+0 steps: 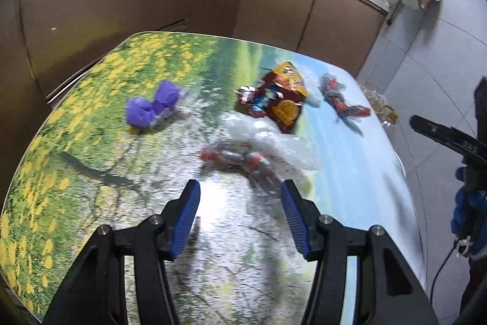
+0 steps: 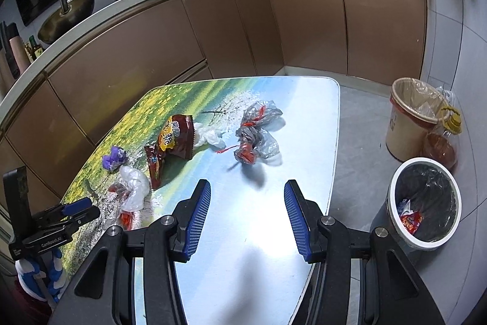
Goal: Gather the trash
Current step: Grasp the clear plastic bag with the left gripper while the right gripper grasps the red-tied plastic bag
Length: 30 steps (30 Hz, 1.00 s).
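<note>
Trash lies on a table with a meadow print [image 1: 91, 118] [image 2: 298, 99]. A crumpled purple wrapper [image 1: 153, 105] [image 2: 114, 158] is at the left. A red and yellow snack bag [image 1: 278, 95] [image 2: 178, 136] lies mid-table. A clear plastic bag with red print [image 1: 243, 148] [image 2: 131, 191] lies just ahead of my open, empty left gripper [image 1: 240, 192]. A clear bag with red strings [image 1: 341, 98] [image 2: 255, 133] lies ahead of my open, empty right gripper [image 2: 248, 191]. A white bin with a black liner [image 2: 424, 203] stands on the floor to the right.
A cream bucket with a clear liner [image 2: 411, 118] and an oil bottle [image 2: 441, 145] stand on the floor beyond the bin. Brown cabinets [image 2: 213, 29] run close behind the table. The left gripper also shows at the left of the right wrist view [image 2: 76, 210].
</note>
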### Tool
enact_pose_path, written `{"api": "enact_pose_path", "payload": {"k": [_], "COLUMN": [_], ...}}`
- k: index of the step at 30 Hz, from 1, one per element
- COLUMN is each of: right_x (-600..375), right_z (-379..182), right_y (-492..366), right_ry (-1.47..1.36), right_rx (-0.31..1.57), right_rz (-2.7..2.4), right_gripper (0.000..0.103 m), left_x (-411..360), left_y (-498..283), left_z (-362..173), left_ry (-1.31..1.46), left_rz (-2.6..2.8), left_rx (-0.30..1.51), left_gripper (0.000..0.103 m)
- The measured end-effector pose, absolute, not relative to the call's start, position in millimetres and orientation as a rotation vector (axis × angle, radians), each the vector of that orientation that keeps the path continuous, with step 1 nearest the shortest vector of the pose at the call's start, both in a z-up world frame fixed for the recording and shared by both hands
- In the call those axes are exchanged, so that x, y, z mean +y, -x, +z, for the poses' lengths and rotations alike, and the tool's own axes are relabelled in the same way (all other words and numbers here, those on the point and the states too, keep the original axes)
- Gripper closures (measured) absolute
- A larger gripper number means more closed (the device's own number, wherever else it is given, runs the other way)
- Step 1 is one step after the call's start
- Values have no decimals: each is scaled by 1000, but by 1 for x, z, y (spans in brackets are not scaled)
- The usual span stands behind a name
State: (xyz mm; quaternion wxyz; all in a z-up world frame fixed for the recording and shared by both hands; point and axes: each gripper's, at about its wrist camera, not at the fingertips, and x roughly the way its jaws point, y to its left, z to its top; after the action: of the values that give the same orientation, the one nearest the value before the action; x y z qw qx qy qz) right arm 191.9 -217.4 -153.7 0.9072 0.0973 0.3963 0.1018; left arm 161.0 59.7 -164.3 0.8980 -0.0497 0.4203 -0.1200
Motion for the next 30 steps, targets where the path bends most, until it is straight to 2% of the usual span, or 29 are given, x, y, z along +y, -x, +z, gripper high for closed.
{"api": "enact_pose_path", "payload": {"k": [12, 17, 25, 28, 30], "right_x": [-214, -201, -172, -167, -168], "right_z": [-171, -184, -213, -220, -221], "right_y": [-238, -275, -329, -329, -327], "right_ry": [-152, -120, -46, -27, -24], "right_rx": [855, 870, 945, 970, 978], "right_rz": [234, 256, 260, 248, 248], "right_gripper": [53, 53, 53, 58, 68], "left_x": [32, 30, 42, 50, 55], "left_y": [-179, -181, -185, -182, -179], "left_z": [-190, -196, -198, -197, -195], "left_ry": [82, 64, 58, 63, 67], "left_rz": [-286, -277, -234, -214, -202], "left_rx": [949, 958, 962, 955, 946], "left_gripper": [51, 63, 90, 94, 95]}}
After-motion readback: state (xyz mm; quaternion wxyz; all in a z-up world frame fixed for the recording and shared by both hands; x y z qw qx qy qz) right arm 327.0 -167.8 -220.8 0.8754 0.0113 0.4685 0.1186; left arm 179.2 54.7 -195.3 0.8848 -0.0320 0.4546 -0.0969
